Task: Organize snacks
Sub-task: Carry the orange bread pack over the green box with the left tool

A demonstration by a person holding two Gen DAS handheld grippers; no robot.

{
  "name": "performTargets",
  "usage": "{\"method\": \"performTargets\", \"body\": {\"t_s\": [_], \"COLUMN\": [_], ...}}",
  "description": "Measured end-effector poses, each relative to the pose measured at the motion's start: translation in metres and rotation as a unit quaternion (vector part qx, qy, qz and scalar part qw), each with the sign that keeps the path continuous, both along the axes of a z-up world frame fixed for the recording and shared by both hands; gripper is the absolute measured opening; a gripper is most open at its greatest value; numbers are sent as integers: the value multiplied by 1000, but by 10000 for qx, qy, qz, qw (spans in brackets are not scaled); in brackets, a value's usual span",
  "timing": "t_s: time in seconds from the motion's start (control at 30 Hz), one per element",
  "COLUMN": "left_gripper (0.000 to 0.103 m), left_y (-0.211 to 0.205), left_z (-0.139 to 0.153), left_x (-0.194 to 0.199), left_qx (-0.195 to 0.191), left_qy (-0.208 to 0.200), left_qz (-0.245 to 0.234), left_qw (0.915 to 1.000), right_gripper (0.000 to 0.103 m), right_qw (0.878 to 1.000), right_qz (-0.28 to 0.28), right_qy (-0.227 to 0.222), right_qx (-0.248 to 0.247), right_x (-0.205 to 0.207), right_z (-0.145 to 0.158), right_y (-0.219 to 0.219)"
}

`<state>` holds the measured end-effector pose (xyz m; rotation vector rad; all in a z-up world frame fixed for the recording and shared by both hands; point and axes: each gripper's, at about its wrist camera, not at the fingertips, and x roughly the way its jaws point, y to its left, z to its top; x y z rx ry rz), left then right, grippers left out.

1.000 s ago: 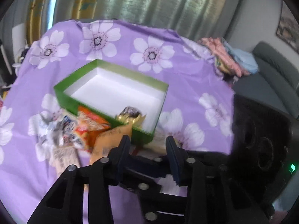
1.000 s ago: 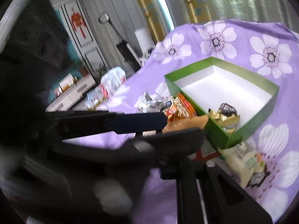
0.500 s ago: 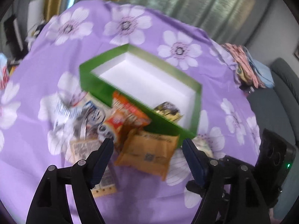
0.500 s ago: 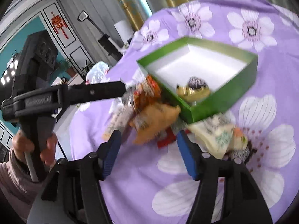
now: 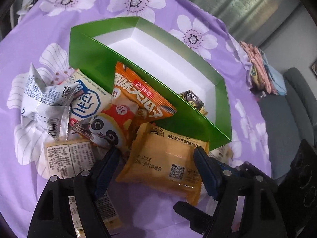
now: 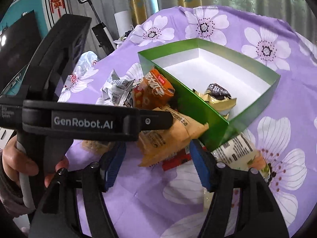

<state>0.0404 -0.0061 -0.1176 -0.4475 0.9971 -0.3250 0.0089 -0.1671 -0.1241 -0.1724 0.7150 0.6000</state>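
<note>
Green cardboard box (image 5: 95, 63) with a white inside sits on the purple flowered cloth (image 5: 23, 31), one gold-wrapped snack (image 6: 218, 97) inside it. Tan rectangular snack packet (image 5: 168, 162) lies flat just outside the near wall, long axis running left to right between the wide-spread blue fingers of the left gripper (image 5: 156, 170), pads not pressing. Right gripper (image 6: 158, 162) also wide, empty, above the packet's edge.

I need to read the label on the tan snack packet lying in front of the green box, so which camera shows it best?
The left wrist view: the tan snack packet lies flat and nearly whole between the open claw's fingers, its print and QR code facing the camera. In the right wrist view the tan snack packet is partly hidden behind the other gripper's body, and it appears angled and crumpled.
</note>
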Motion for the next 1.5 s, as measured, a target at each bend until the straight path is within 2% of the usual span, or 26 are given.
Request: {"method": "performTargets", "body": {"t_s": [0.03, 0.17, 0.2, 0.4, 0.53, 0.77, 1.0, 1.17, 1.5], "left_gripper": [77, 73, 72, 61, 59, 59, 59, 59, 59], "left_y": [1, 0, -1, 1, 1, 3, 2, -4, -26], "left_z": [-1, -7, -8, -3, 2, 26, 73, 95, 107], "left_x": [0, 2, 2, -4, -11, -32, -42, -30, 7], "left_qx": [-71, -356, -387, -395, -339, -162, 76, 191, 450], "left_qy": [44, 200, 221, 152, 90, -251, -847, -1131, -1328], "left_qz": [-25, -237, -276, -168, -121, -22, 3, -85, -326], "left_qw": [10000, 9989, 9986, 9990, 9993, 9996, 9964, 9934, 9896], "right_gripper": [65, 52, 52, 38, 30, 30, 30, 30, 30], "right_qw": [10000, 9994, 9991, 9979, 9974, 9976, 9970, 9957, 9951], "right_qz": [13, -54, -47, 123, 184, 343, 476, 476, 224], "right_qy": [43, 337, 419, 608, 615, 417, -82, -420, -645], "right_qx": [-18, 20, 54, 186, 322, 437, 609, 681, 721], "right_x": [2, 11, 13, 13, 8, -13, -28, -26, 8], "right_z": [0, -7, -9, -16, -11, 6, 43, 66, 82], "right_y": [-1, -8, -10, -8, -8, -6, -5, -8, -22]}}
